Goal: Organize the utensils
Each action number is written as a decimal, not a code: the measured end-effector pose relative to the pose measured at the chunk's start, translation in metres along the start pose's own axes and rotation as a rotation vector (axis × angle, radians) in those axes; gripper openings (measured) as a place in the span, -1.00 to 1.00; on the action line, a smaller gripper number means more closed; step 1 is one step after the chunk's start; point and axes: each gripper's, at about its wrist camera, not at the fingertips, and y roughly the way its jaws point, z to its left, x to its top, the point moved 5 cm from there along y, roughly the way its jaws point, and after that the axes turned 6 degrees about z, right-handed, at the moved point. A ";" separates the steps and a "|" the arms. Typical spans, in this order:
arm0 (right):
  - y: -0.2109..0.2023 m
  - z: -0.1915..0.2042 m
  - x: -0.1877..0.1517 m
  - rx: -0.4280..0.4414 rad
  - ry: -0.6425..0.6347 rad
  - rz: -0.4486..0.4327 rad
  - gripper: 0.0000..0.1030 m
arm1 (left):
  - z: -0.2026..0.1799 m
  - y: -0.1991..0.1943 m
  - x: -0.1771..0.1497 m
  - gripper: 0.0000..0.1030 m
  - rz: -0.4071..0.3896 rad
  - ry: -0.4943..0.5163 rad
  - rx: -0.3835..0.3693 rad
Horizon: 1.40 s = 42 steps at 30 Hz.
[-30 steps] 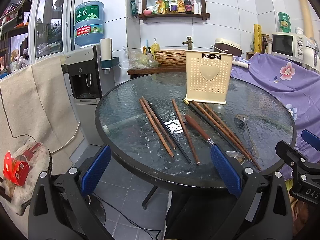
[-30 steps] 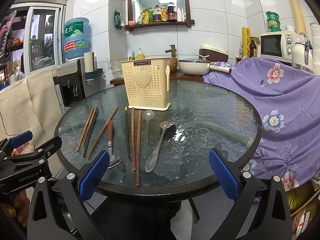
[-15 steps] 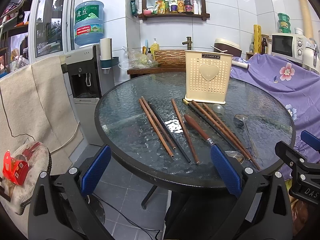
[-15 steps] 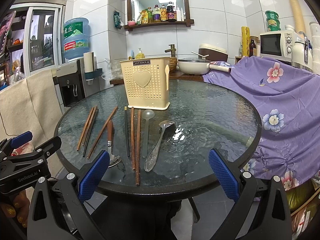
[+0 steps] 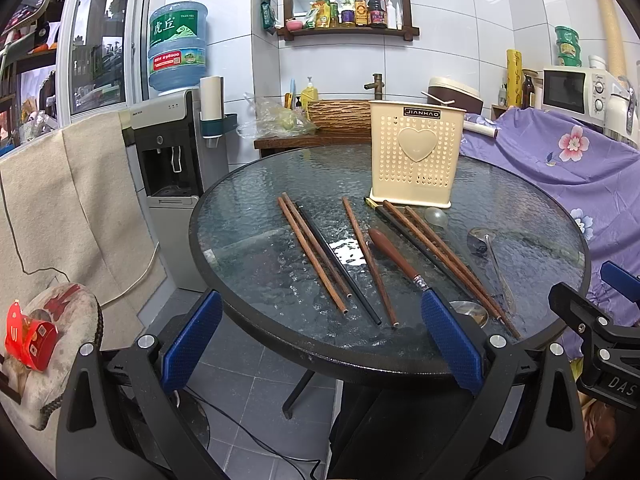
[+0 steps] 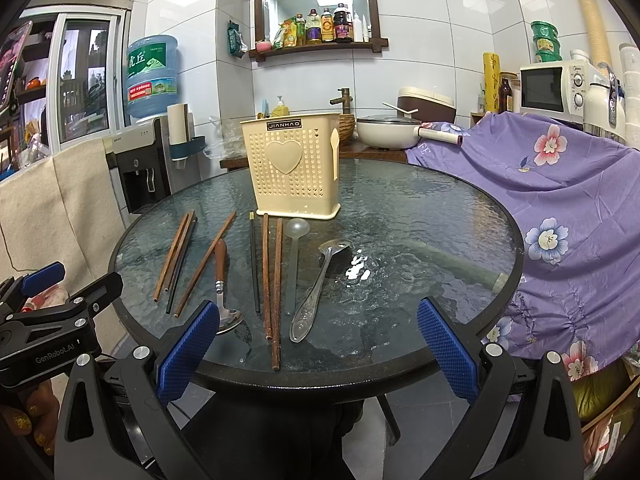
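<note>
- The cream utensil holder (image 6: pixel 294 168) stands upright at the far side of the round glass bench (image 6: pixel 420 240), probably so that each utensil can be dropped in from above.
- All utensils lie flat in front of the holder, roughly side by side and pointing toward the near edge, none yet inside as far as I can see.
- I count seven sticks: five brown chopsticks (image 6: pixel 266 276) and two black chopsticks (image 6: pixel 253 264).
- There are three spoons: a wooden-handled spoon (image 6: pixel 221 276), a clear plastic spoon (image 6: pixel 295 256) and a metal spoon (image 6: pixel 318 284).
- The left gripper (image 5: pixel 320 340) is spread wide and holds nothing, low before the near rim.
- The right gripper (image 6: pixel 316 344) is also spread and empty, so in my judgement the sorting has not begun.
</note>
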 end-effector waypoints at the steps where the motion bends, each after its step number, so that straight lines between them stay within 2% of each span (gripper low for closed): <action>1: 0.000 0.001 0.001 0.000 0.000 0.000 0.88 | 0.000 0.000 0.000 0.91 0.000 0.000 0.000; 13: 0.009 -0.005 -0.005 -0.018 -0.013 0.013 0.88 | 0.013 0.012 0.001 0.91 0.021 -0.016 0.021; 18: 0.032 -0.014 0.005 -0.048 -0.025 0.078 0.88 | 0.028 0.028 0.007 0.91 0.042 -0.029 0.002; 24: 0.059 -0.022 0.023 -0.040 -0.021 0.149 0.88 | 0.047 0.054 0.021 0.90 0.101 -0.017 0.021; 27: 0.074 -0.021 0.027 -0.033 -0.025 0.204 0.80 | 0.056 0.071 0.033 0.90 0.152 -0.014 0.014; 29: 0.082 -0.018 0.029 -0.013 -0.033 0.234 0.77 | 0.057 0.079 0.039 0.87 0.163 -0.003 0.010; 33: 0.098 -0.013 0.034 -0.028 -0.068 0.270 0.68 | 0.055 0.095 0.049 0.73 0.190 0.029 0.004; 35: 0.103 -0.011 0.036 -0.029 -0.074 0.278 0.65 | 0.051 0.103 0.051 0.57 0.216 0.034 -0.015; 42: 0.126 -0.015 0.038 -0.032 -0.063 0.350 0.49 | 0.034 0.118 0.055 0.30 0.258 0.069 -0.091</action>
